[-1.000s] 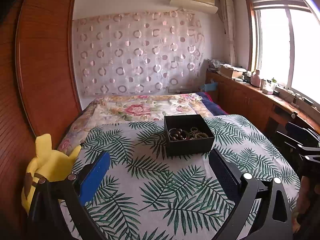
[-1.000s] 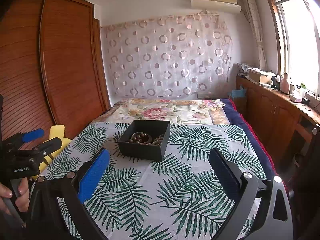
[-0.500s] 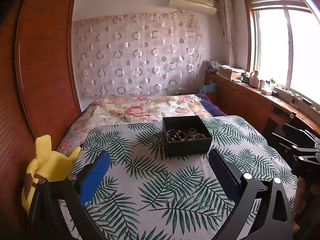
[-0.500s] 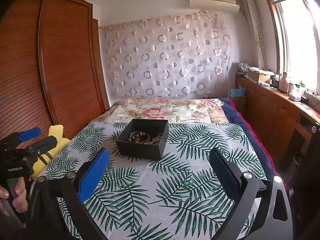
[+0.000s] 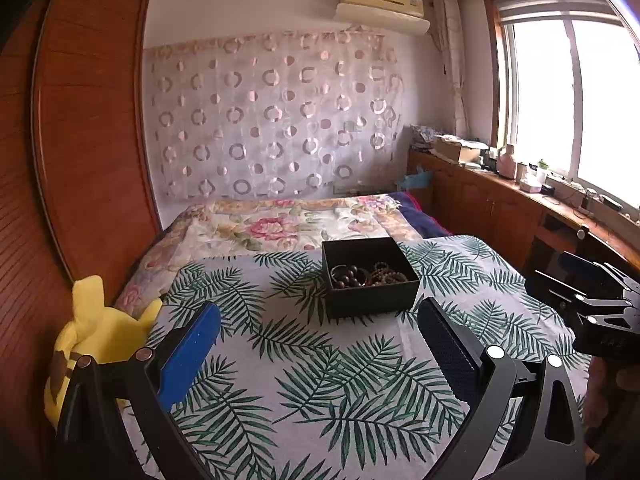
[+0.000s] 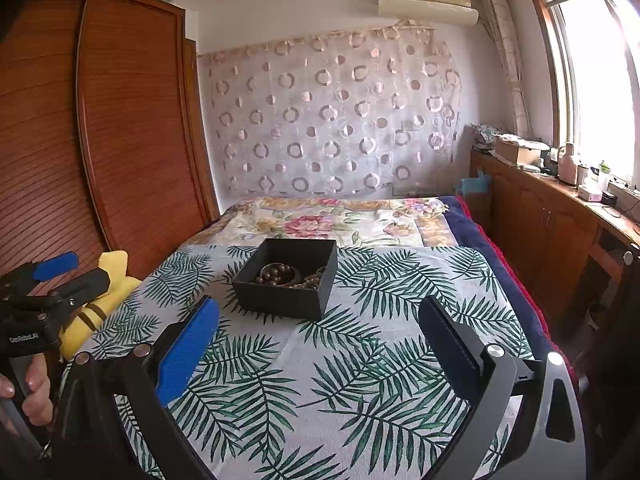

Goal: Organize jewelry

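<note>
You are holding both grippers above a bed spread with a palm-leaf cloth, the left gripper and the right gripper each standing with fingers wide apart and gripping nothing. The black box is sitting at about twelve o'clock from each, slightly toward one o'clock in the left view, with the bead bracelets lying inside it; a yellow plush toy is resting at nine o'clock. No jewelry is showing on the cloth outside the box. This scene is fitting either a box waiting to be sorted or one just filled, so which step is in hand is staying unsettled.
</note>
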`<state>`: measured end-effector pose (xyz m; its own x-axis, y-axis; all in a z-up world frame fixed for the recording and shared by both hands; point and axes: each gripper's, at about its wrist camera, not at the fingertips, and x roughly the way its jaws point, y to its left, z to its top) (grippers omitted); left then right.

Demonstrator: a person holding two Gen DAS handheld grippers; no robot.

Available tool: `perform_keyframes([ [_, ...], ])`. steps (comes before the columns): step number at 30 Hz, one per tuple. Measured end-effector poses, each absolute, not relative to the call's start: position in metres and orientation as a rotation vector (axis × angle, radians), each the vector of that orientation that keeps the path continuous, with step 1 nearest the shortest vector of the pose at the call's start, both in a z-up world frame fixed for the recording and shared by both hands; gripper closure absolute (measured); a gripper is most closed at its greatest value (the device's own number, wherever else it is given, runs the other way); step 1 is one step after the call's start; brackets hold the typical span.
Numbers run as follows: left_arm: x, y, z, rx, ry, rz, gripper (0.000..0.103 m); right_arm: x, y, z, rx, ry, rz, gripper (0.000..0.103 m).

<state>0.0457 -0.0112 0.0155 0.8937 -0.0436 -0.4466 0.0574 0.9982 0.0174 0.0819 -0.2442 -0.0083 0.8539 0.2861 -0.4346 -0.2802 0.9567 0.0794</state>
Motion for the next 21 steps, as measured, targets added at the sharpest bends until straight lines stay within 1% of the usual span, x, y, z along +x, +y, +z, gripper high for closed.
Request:
perform_keyframes([
  [21,0.0438,-0.0131,0.0158,0.029,0.460,-0.055,0.008,0.0816,-0.2442,-0.0093,0.014,0.459,0.299,0.003],
])
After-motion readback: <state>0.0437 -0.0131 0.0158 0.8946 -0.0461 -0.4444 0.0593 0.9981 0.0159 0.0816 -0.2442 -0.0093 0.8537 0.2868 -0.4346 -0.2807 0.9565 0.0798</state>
